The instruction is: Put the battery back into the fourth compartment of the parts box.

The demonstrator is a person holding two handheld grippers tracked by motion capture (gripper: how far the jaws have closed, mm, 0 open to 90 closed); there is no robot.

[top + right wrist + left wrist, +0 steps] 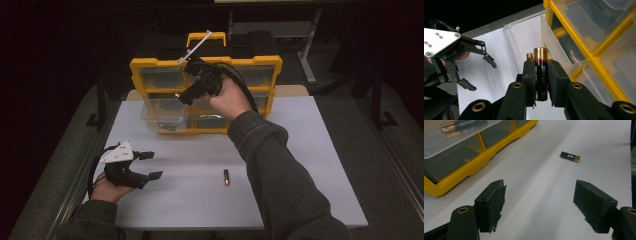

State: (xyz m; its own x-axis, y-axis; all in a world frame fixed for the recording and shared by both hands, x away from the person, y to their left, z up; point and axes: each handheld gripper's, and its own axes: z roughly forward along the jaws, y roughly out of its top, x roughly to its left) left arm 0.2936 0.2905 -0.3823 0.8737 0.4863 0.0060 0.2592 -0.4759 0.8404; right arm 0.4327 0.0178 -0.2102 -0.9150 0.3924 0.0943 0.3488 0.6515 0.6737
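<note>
My right gripper [181, 96] is raised in front of the yellow drawer organizer [150, 64], above its pulled-out clear drawer [162, 120]. In the right gripper view its jaws [541, 65] are shut on a black and copper battery [541, 75] that stands upright between them. A second battery tip [529, 55] shows just behind the left jaw; I cannot tell whether it is held. My left gripper [151, 165] rests low at the table's left, open and empty [539, 202]. Another battery [226, 177] lies loose on the white table [570, 156].
The open drawer [524, 32] has clear walls, and batteries [461, 126] lie in it. The organizer's other clear drawers [584, 22] are pushed in. The white tabletop [310, 150] has dark floor around it, and a table frame stands behind.
</note>
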